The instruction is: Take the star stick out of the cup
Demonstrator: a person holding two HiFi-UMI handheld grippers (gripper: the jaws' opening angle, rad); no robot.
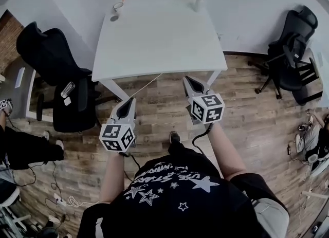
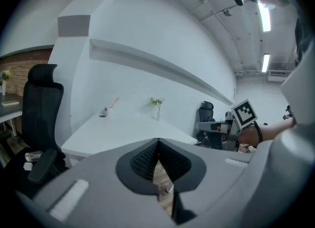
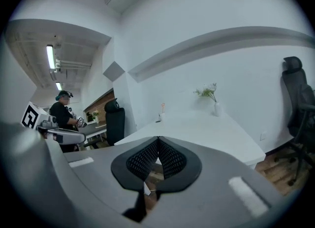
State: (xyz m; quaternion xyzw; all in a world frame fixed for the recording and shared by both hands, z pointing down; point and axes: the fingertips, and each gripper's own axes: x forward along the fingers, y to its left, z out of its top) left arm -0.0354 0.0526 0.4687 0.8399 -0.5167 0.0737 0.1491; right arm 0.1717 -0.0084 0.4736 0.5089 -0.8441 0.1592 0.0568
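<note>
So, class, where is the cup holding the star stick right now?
In the head view, the cup sits at the far left corner of the white table, well left of the flower vase.

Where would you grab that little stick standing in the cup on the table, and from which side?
Probably the bare shaft of the star stick just above the rim of the cup, coming down from above. It leans out over the rim, so that stretch stands free; the vase is well away.
</note>
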